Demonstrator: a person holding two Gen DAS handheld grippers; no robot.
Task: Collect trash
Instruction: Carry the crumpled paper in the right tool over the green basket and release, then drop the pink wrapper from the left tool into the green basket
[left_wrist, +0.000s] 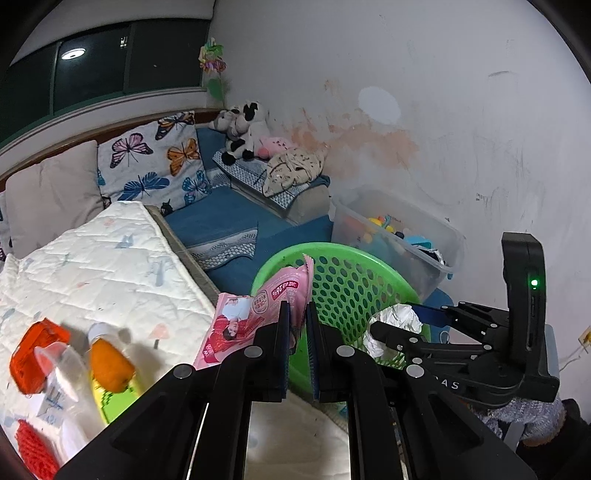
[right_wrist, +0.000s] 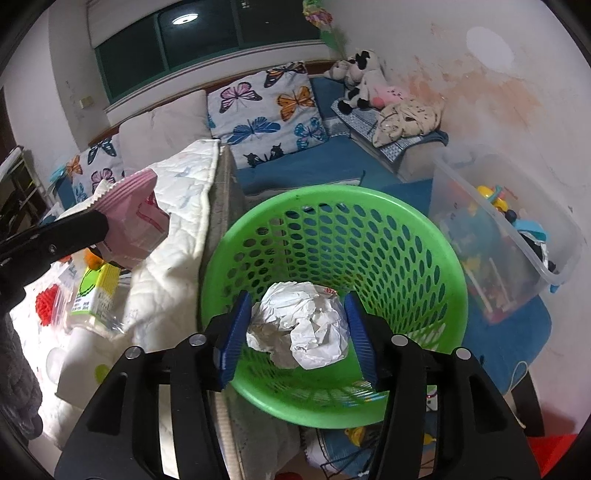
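My left gripper (left_wrist: 297, 321) is shut on a pink snack packet (left_wrist: 258, 314), which sticks up and to the left of the pads, just beside the rim of the green mesh basket (left_wrist: 351, 280). In the right wrist view that packet (right_wrist: 136, 221) hangs over the white quilt at the left. My right gripper (right_wrist: 300, 332) hovers over the mouth of the green basket (right_wrist: 424, 236). A crumpled white paper ball (right_wrist: 306, 328) fills the gap between its blue pads (right_wrist: 238, 328) and touches both. In the left wrist view the paper ball (left_wrist: 395, 325) sits over the basket's right side.
A white quilted pad (left_wrist: 103, 273) lies left of the basket, with an orange-capped bottle (left_wrist: 110, 362), a red lid (left_wrist: 37, 350) and a green carton (right_wrist: 96, 291) on it. A clear bin of toys (right_wrist: 509, 236) stands to the right, against the wall. Butterfly pillows (left_wrist: 155, 162) and plush toys (left_wrist: 243, 129) lie behind.
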